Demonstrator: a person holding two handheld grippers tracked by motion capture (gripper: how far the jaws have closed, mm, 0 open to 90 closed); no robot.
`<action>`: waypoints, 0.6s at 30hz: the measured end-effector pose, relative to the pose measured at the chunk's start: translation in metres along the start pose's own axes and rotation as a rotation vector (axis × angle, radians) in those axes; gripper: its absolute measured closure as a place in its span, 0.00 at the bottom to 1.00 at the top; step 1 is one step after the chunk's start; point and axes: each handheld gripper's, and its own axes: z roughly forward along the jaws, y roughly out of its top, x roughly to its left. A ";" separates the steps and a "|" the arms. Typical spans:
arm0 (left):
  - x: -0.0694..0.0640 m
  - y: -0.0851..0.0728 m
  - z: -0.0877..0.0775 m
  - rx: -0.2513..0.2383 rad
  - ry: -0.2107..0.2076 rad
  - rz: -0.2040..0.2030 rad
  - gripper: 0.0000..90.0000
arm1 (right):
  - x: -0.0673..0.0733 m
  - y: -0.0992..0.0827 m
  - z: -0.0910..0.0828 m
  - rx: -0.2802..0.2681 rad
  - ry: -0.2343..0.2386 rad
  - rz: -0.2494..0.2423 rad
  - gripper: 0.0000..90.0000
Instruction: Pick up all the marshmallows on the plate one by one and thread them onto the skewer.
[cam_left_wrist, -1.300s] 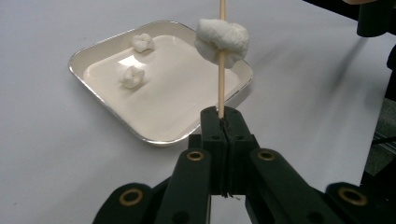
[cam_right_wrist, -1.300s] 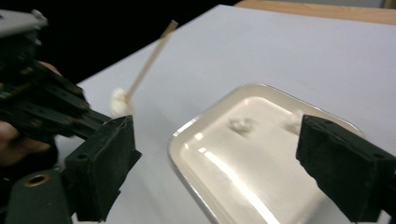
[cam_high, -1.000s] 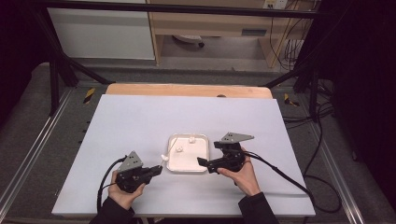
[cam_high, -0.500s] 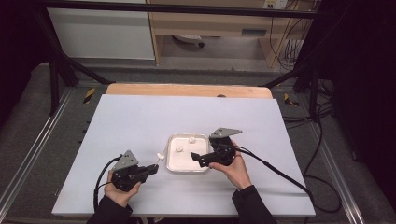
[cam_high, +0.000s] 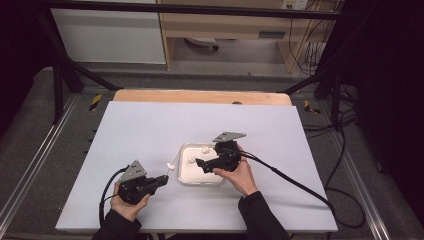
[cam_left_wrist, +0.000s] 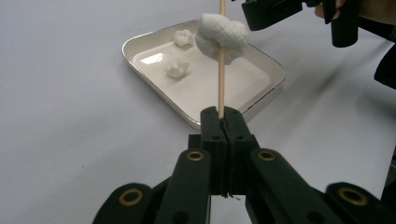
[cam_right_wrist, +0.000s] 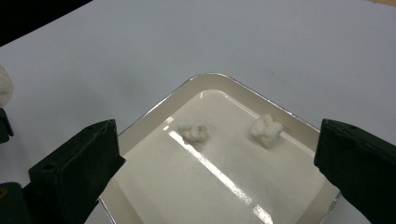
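The left gripper (cam_left_wrist: 222, 122) clamps a thin wooden skewer (cam_left_wrist: 221, 91) between closed fingers; a white marshmallow (cam_left_wrist: 221, 35) is threaded on it, beside the white tray (cam_high: 186, 179). The right gripper (cam_right_wrist: 215, 163), fingers wide apart, hangs over the tray on the desk (cam_high: 150, 125), where two marshmallows (cam_right_wrist: 195, 131) lie apart.

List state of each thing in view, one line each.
left tool: shut on the skewer
skewer: clamped at its base, one white piece speared on it
speared piece: on the skewer, off the tray
right tool: open, above the tray, holding nothing
tray: flat on the table, holds two loose white pieces
loose pieces: lying apart in the tray
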 end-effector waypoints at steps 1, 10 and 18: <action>0.000 0.000 0.000 -0.001 0.000 -0.001 0.98 | 0.000 0.001 0.002 -0.003 0.004 0.003 0.01; 0.001 0.000 0.000 -0.002 0.001 -0.004 0.98 | 0.003 0.005 0.026 0.030 0.003 -0.009 0.07; 0.001 0.000 0.000 -0.001 0.001 -0.004 0.98 | 0.006 0.005 0.045 0.047 0.029 -0.022 0.17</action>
